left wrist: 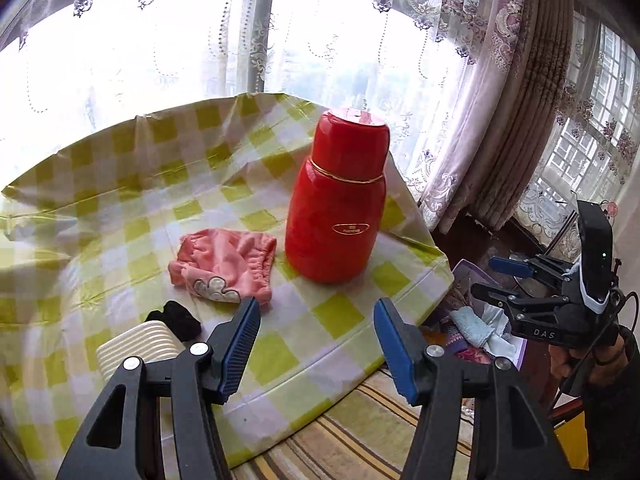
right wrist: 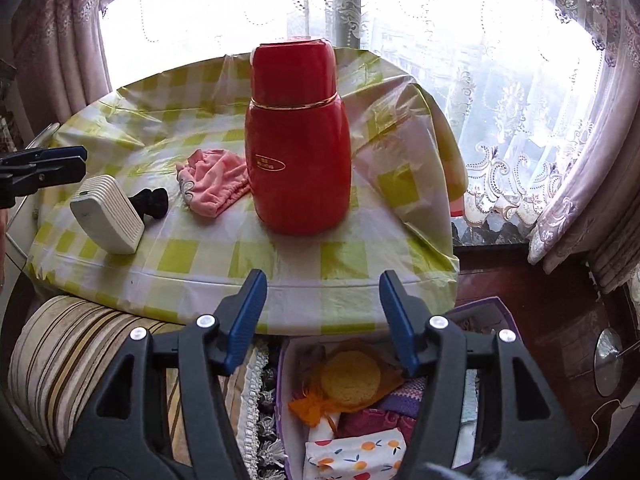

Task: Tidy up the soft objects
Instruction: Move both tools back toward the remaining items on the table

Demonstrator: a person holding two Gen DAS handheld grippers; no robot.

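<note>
a crumpled pink fleece cloth with an elastic hem lies mid-counter on the green-checked tablecloth, touching the base of a tall red flask. it looks light, limp and easy to pinch; a raised fold away from the flask seems the safest hold. left gripper and right gripper hover near the counter's front edge, jaws apart and empty

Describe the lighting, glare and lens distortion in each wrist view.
Left wrist view: the window is blown out white, backlighting the red flask; fisheye bends the table edge; dark corners. Right wrist view: same overexposed window behind the flask, sheen on the tablecloth, the curtains bow inward; the basket below is dimmer.
</note>
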